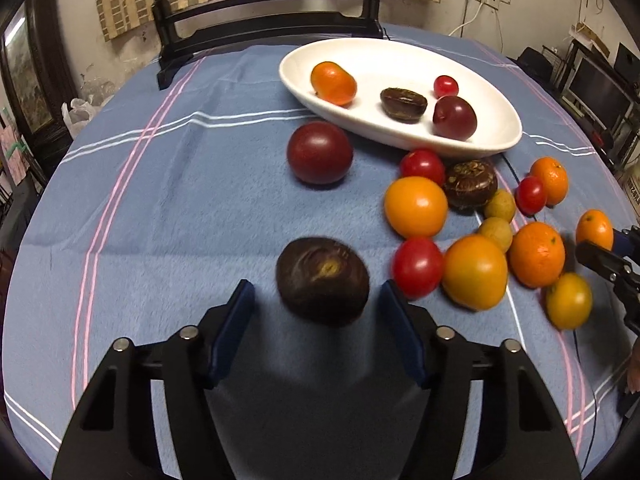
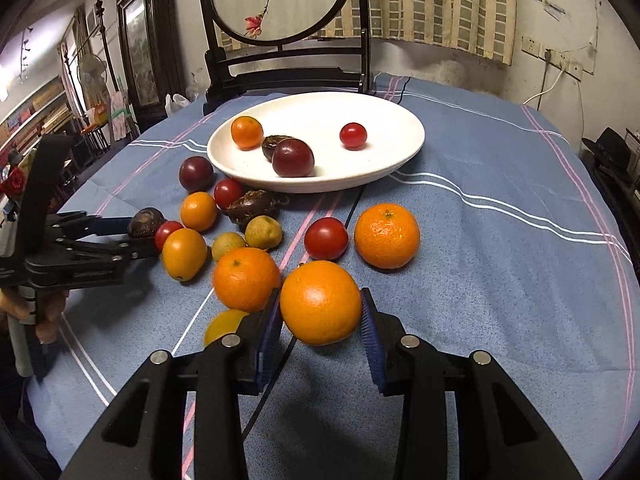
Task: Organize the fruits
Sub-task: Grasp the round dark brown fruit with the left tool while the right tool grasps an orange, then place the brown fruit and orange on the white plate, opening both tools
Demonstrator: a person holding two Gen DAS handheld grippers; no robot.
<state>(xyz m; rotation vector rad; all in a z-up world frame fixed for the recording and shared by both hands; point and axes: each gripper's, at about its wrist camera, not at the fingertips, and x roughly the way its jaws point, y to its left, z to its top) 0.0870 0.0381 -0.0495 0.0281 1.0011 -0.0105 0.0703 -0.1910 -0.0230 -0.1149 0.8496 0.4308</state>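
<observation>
Fruits lie loose on the tabletop, the white plate at twelve o'clock. Left gripper jaws stand wide around a dark chestnut-like fruit (no contact); right gripper jaws flank an orange, seemingly touching. Close squarely across the middle, gently.

Glossy white plate, perhaps ceramic, on matt fuzzy tablecloth.
</observation>
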